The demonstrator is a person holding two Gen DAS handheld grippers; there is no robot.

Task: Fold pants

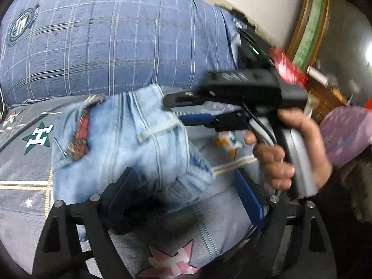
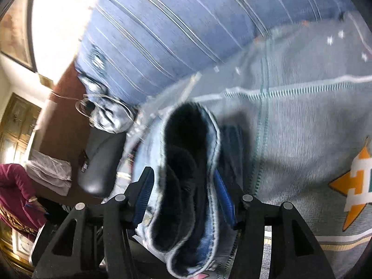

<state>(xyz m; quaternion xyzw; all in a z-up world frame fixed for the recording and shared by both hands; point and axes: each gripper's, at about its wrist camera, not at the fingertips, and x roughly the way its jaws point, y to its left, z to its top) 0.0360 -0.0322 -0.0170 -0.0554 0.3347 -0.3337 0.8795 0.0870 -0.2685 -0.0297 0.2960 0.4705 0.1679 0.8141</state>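
Light-blue jeans (image 1: 130, 144) bundled on a grey star-print bedspread (image 1: 25, 162), just below a blue plaid pillow (image 1: 111, 41) at twelve o'clock. Folded thick already, by the look of it: several denim layers stacked, a red patterned patch (image 1: 80, 137) showing at nine o'clock of the bundle.

Left gripper (image 1: 186, 197) spread wide over the near edge of the bundle, blue pads (image 1: 248, 197) clear of the cloth on the right side; left pad close to the denim, contact hard to judge through blur. Nothing clamped.

Right gripper (image 1: 181, 114) reaching in from three o'clock, carried by a bare hand (image 1: 290, 153). In its own view (image 2: 183, 186), a hem or cuff of the jeans (image 2: 190, 174) standing between the fingers (image 2: 143, 197), dark inside of the opening facing the lens. Jaws parted; whether the pads press the cloth cannot be told for sure, though a gap seems present at the left pad.

Step in hand, judged: letting go after a fold, or re-gripping for the next one.

Next move likely calls for backing both sets of fingers out without dragging the top layer, then pressing flat or taking a fresh hold on the free edge.
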